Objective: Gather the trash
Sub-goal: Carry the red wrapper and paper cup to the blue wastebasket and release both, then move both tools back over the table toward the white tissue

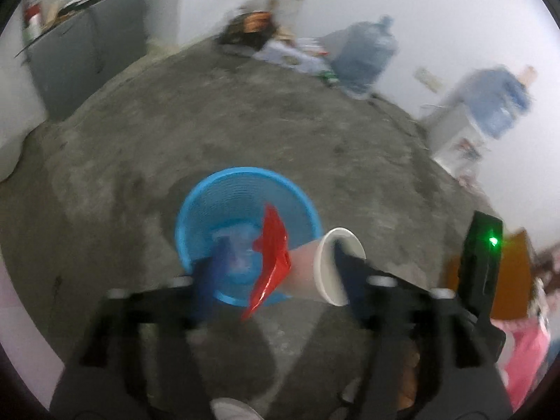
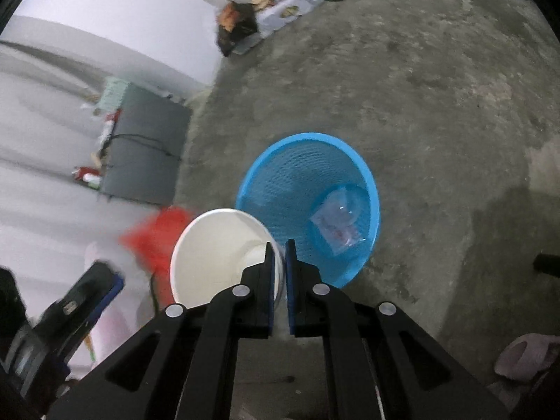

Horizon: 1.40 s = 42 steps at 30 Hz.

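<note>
Your right gripper (image 2: 279,248) is clamped on the rim of the one white paper cup (image 2: 217,255), held just beside the blue mesh basket (image 2: 371,189) on the concrete floor (image 2: 437,87). Cup judged light and thin-walled: it will crush, so pinch the rim wall only.

Your left gripper (image 1: 273,273) hangs over the basket (image 1: 196,206) with its jaws well apart. One red wrapper (image 1: 271,259) sits between them; blur hides whether anything grips it. Wrapper judged flimsy, slick, near weightless.

Count: one cup, one red wrapper, one clear plastic packet (image 2: 337,222) lying in the basket, one basket.
</note>
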Available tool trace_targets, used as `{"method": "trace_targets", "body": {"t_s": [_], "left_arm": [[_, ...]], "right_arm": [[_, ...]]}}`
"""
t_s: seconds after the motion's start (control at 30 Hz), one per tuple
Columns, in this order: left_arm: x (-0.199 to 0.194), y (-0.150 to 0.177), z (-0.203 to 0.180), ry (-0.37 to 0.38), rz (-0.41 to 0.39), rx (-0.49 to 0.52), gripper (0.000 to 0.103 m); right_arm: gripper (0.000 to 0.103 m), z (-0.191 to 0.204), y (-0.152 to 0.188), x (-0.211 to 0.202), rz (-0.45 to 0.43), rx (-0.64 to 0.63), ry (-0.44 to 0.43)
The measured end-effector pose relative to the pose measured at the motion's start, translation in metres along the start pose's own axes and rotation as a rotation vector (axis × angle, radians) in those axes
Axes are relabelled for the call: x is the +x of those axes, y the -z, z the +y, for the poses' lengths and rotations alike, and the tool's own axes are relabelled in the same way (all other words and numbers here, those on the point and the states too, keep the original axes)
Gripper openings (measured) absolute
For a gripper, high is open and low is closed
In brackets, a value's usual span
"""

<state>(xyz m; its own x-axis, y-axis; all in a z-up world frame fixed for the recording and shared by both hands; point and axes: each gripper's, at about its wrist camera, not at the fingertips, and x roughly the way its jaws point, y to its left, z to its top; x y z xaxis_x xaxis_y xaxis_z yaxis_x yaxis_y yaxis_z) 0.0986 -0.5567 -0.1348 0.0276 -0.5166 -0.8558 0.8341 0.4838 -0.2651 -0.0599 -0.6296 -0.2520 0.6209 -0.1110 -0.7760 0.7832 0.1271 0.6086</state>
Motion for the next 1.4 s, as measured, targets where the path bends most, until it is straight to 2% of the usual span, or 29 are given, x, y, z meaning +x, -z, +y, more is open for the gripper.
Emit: {"method": "trace_targets", "body": {"t_s": [0.03,0.07,0.2,0.3,0.4,0.47,0.53,0.6,0.73,0.8,0.9,1.07,1.23,1.4], "left_arm": [[0.003,-0.001,0.003,-0.011,0.004,-0.012,0.065],[0.006,-0.002,0.007,-0.022,0.013,-0.023,0.065],[-0.002,-0.001,0.008,-0.040,0.006,-0.013,0.067],[-0.025,0.001,0.001,-0.037,-0.031,0.023,0.068],[-0.059,0.005,-0.006,0.002,-0.078,0.049,0.068],[-0.085,0.014,-0.008,0.046,-0.092,0.071,0.070],[-0.116,0.028,-0.006,0.076,-0.112,0.115,0.070],[-0.143,0.041,-0.002,0.067,-0.143,0.146,0.071],[-0.221,0.074,0.021,0.020,-0.269,0.175,0.081],[-0.253,0.091,0.032,-0.014,-0.323,0.170,0.084],[-0.295,0.115,0.051,-0.048,-0.368,0.128,0.089],[-0.354,0.157,0.090,-0.065,-0.437,0.007,0.091],[-0.401,0.194,0.124,-0.089,-0.532,-0.065,0.092],[-0.447,0.236,0.163,-0.173,-0.639,-0.128,0.093]], "right_arm": [[0.036,-0.002,-0.001,0.007,0.010,0.010,0.012],[0.039,-0.006,-0.002,0.012,0.013,0.031,0.038],[0.040,-0.012,0.007,0.012,0.000,0.041,0.039],[0.040,-0.008,0.016,-0.001,-0.027,0.008,0.033],[0.042,0.002,0.026,-0.021,-0.059,-0.022,0.026],[0.048,0.018,0.036,-0.044,-0.092,-0.074,0.025],[0.060,0.036,0.046,-0.066,-0.136,-0.152,0.036],[0.070,0.057,0.057,-0.086,-0.176,-0.247,0.054],[0.091,0.104,0.086,-0.125,-0.269,-0.419,0.063],[0.097,0.127,0.102,-0.144,-0.326,-0.480,0.054],[0.097,0.159,0.125,-0.162,-0.391,-0.570,0.060],[0.097,0.209,0.169,-0.174,-0.440,-0.723,0.091],[0.097,0.252,0.217,-0.180,-0.486,-0.943,0.130],[0.096,0.281,0.249,-0.186,-0.505,-1.071,0.088]]}}
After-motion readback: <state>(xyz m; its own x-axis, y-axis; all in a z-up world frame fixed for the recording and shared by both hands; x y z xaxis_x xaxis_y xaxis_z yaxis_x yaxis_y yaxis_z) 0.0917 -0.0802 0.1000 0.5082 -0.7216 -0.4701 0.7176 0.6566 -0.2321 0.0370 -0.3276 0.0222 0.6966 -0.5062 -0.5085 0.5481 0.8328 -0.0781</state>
